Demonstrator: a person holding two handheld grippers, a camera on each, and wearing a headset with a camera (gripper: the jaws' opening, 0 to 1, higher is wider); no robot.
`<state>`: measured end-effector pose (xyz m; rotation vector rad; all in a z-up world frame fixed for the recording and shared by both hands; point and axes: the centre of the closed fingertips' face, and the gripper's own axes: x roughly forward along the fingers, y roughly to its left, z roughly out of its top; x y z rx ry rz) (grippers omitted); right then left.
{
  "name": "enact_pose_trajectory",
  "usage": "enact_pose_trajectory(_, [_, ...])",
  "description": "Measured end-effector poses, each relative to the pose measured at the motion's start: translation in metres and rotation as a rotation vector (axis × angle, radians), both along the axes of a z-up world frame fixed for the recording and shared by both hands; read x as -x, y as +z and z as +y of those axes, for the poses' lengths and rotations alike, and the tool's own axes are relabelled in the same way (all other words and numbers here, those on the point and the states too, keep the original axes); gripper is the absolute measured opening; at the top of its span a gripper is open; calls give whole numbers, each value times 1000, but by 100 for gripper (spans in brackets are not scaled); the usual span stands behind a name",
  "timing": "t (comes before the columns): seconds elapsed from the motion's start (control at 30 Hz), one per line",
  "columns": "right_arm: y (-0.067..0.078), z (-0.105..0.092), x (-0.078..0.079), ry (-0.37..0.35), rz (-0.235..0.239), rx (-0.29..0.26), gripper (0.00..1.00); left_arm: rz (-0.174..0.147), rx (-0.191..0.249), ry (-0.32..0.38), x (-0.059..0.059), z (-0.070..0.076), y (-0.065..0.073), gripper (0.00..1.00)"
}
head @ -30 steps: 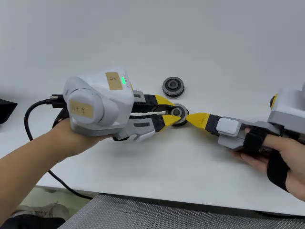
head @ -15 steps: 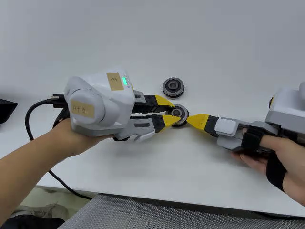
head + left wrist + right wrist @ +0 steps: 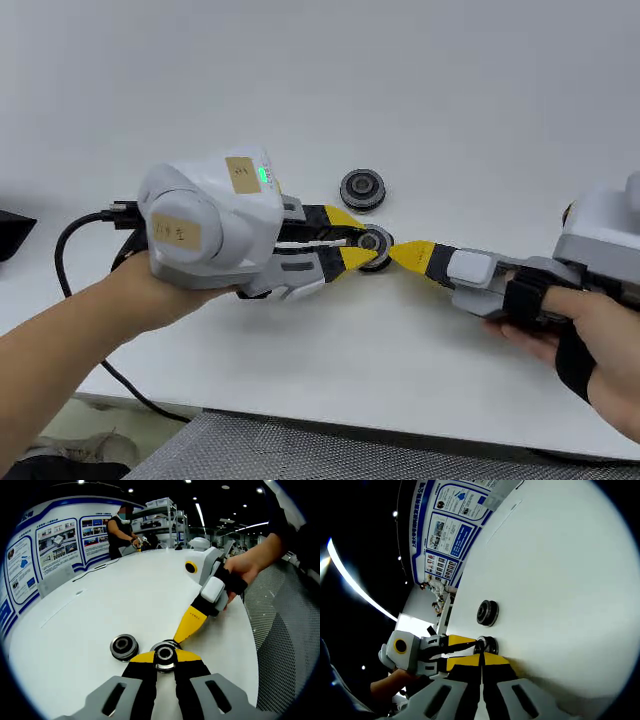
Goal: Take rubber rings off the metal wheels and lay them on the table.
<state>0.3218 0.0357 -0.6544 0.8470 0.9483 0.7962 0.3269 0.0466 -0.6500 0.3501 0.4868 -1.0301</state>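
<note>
Just right of centre in the head view, we see the left gripper (image 3: 360, 243) with its fingers pinching a metal wheel (image 3: 377, 240) from both sides, down at the white table (image 3: 300, 110). The right gripper (image 3: 398, 254) reaches in from the right edge, its fingers pressed together. Their yellow tip touches that wheel's rim, but we cannot tell whether it nips anything. A second wheel (image 3: 362, 188) lies alone just above, with a dark rubber ring (image 3: 346, 190) around it. A black cable (image 3: 68, 235) loops at the left edge. The tan tape labels (image 3: 241, 173) on the left gripper carry handwriting too small to read. The same goes for the wall posters (image 3: 55, 545) at the upper left of the left gripper view.
</note>
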Motion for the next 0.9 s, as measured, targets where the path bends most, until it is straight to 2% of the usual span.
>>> enact_pose_trajectory(0.3, [0,2,0,21,-25,36,0,0,2,2,1,0,0,12])
enact_pose_trajectory(0.43, [1,2,0,50,-66,69,0,0,3,1,2,0,1,12])
enact_pose_trajectory(0.67, [3,4,1,83,-108,97,0,-1,3,0,1,0,0,12])
enact_pose_trajectory(0.9, [4,5,1,97,-126,107,0,-2,6,1,0,2,-1,12])
